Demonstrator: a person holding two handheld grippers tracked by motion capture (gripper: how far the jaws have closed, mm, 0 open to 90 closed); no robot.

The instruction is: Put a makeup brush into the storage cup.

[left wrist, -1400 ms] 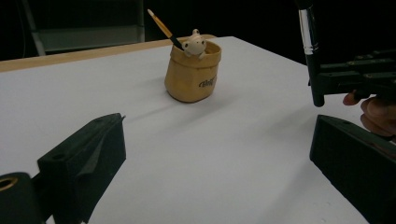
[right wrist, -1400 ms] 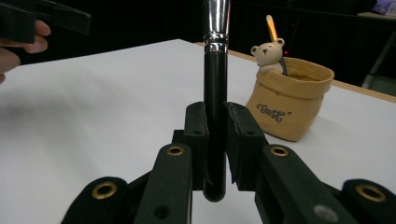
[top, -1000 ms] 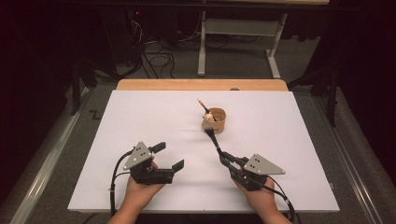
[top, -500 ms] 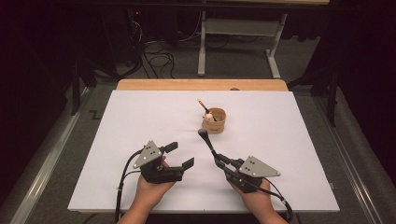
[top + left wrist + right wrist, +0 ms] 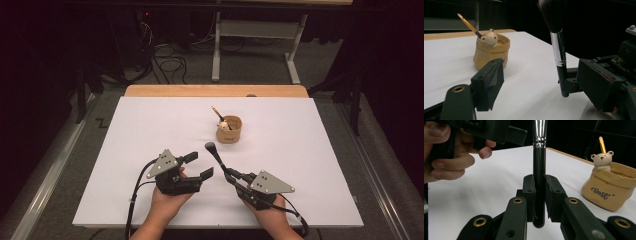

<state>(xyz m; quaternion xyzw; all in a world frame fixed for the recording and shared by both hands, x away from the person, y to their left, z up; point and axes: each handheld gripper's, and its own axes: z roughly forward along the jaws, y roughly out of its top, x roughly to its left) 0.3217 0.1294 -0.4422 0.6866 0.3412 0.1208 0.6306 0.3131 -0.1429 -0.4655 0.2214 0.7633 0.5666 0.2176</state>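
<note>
Brush (image 5: 216, 154): black handle, silver ferrule, dark bristles; held upright-tilted over the near middle of the table (image 5: 125, 150), bristle end toward the far side.
Left gripper (image 5: 199, 166): near left, jaws apart with nothing between them; they have just been closing partway. Points toward the brush, still apart from it.
Right gripper (image 5: 231, 175): near right, clamped on the brush handle close to its butt; pads (image 5: 529, 195) press both sides.
Cup (image 5: 229, 130): tan, bear figure (image 5: 490, 37) on the rim, a thin yellow brush (image 5: 468, 23) leaning inside; stands beyond the grippers, right of centre.
Step, judged: carry the brush to the cup, or hand it over.
Method: keep the right clamp firm, since the grip is low and the top may swing. Lower handle-first, clear of the bear. If the left takes over, close on the ferrule before the right lets go.
</note>
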